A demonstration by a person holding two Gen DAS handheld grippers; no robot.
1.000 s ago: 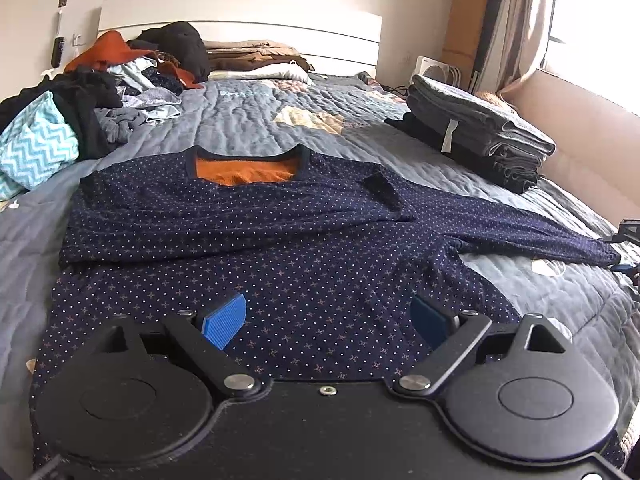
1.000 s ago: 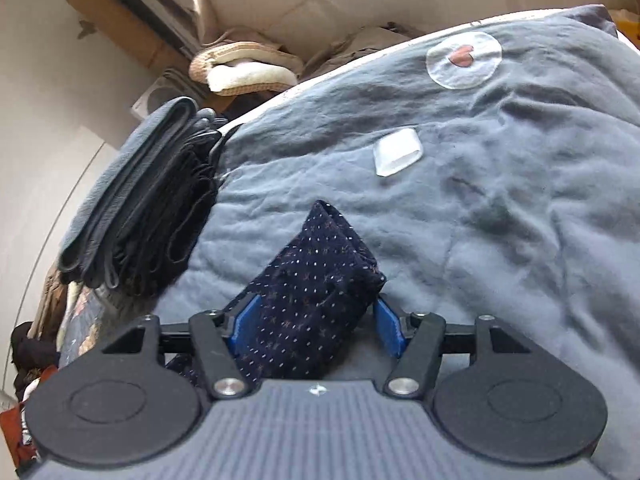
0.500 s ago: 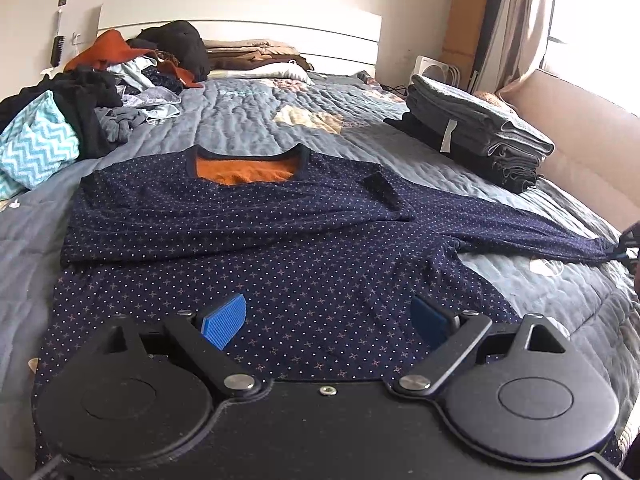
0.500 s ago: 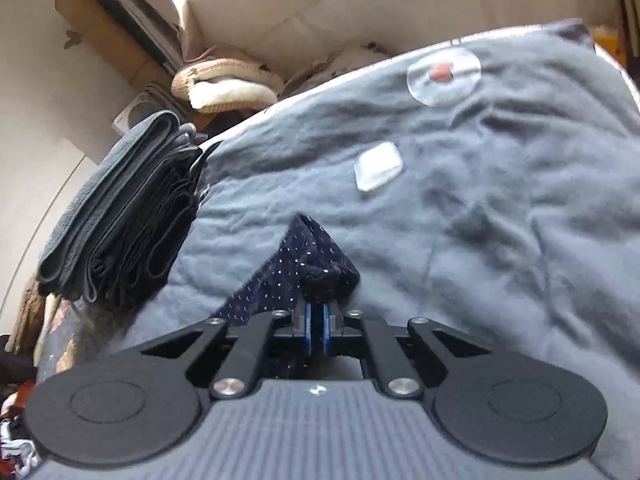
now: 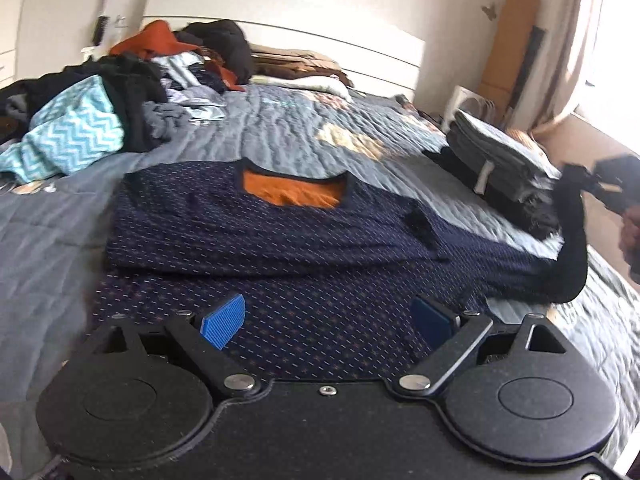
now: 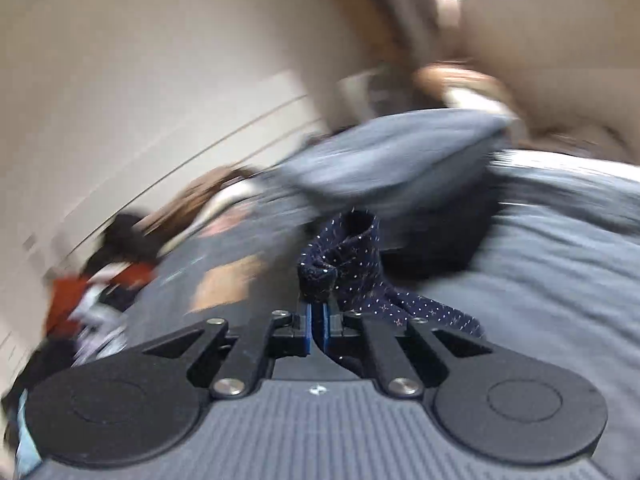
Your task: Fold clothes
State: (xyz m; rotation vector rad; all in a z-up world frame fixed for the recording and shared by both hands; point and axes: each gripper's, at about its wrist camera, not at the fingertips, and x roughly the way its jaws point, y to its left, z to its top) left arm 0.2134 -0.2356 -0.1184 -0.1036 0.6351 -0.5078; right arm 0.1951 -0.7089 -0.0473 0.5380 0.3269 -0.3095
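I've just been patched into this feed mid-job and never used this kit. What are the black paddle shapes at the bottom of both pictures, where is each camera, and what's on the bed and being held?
There is no robot arm: a person holds one two-finger gripper in each hand, and each carries a fisheye camera looking forward along its fingers. The black shapes are the gripper bodies.

The left wrist view shows the left gripper, open and empty, above a navy dotted top spread on a grey bed. Unfolded clothes are piled at the far left, folded clothes stacked at the right. At the right edge the other gripper lifts the top's sleeve.

The right wrist view, blurred by motion, shows the right gripper shut on that sleeve's cuff.
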